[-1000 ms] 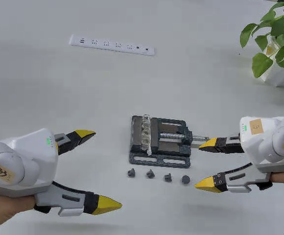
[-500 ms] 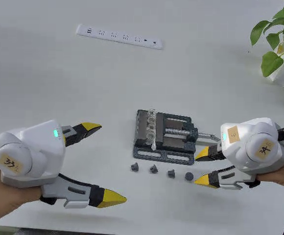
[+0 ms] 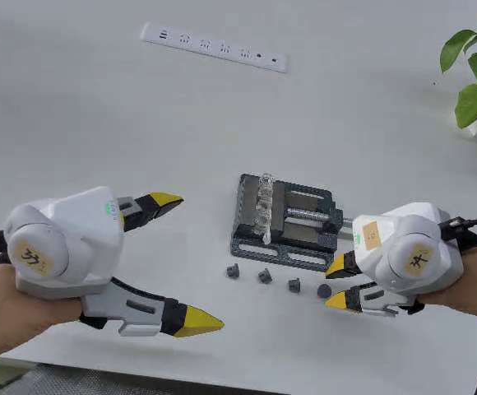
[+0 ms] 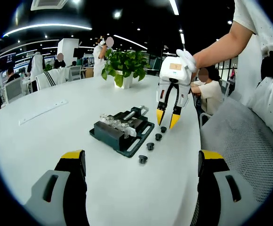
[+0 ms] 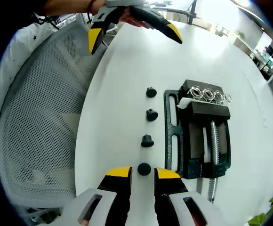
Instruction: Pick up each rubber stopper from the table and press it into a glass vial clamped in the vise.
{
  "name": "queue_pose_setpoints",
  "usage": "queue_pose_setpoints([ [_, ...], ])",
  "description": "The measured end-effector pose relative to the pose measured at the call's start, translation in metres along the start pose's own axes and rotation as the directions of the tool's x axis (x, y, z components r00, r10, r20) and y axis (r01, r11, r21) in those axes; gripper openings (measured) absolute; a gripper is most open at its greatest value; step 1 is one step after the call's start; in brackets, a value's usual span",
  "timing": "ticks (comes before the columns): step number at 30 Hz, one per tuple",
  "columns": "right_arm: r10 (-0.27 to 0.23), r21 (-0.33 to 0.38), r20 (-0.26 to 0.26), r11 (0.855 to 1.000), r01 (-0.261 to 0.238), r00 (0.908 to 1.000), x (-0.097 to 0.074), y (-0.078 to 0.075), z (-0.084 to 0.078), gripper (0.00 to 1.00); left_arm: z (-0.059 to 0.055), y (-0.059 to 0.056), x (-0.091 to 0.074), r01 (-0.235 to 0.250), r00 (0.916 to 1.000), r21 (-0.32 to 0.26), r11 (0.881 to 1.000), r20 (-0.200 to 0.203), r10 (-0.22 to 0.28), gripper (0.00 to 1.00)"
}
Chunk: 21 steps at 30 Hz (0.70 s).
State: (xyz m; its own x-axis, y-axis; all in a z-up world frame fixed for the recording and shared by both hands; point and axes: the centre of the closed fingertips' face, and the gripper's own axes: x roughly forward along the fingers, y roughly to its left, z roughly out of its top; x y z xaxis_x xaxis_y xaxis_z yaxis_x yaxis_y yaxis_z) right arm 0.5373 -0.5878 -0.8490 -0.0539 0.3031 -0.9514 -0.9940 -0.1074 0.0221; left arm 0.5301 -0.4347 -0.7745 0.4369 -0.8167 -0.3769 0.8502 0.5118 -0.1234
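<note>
I can't read the sticker numbers. My right gripper (image 3: 329, 287) has dropped, jaws narrowed astride the end stopper (image 3: 324, 290); left gripper (image 3: 200, 261) spread wide.

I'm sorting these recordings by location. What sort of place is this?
Probably an open-plan office rather than a workshop: long ceiling strip lights overhead, seated people in the background, and a mesh office chair beside the white table.

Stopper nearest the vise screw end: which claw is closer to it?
Right. The right claw has its open tips right at that stopper; the left claw hangs open far off, on the other side of the vise.
</note>
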Motion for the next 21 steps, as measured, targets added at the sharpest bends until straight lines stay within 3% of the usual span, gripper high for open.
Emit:
queue_pose_setpoints([
  [21, 0.008, -0.024, -0.036, 1.000, -0.009, 0.9993, 0.0047, -0.0012, -0.0030, 0.09, 0.0035, -0.0034, 0.0003, -0.002, 1.0000, -0.010, 1.000, 0.009, 0.002, 0.99],
])
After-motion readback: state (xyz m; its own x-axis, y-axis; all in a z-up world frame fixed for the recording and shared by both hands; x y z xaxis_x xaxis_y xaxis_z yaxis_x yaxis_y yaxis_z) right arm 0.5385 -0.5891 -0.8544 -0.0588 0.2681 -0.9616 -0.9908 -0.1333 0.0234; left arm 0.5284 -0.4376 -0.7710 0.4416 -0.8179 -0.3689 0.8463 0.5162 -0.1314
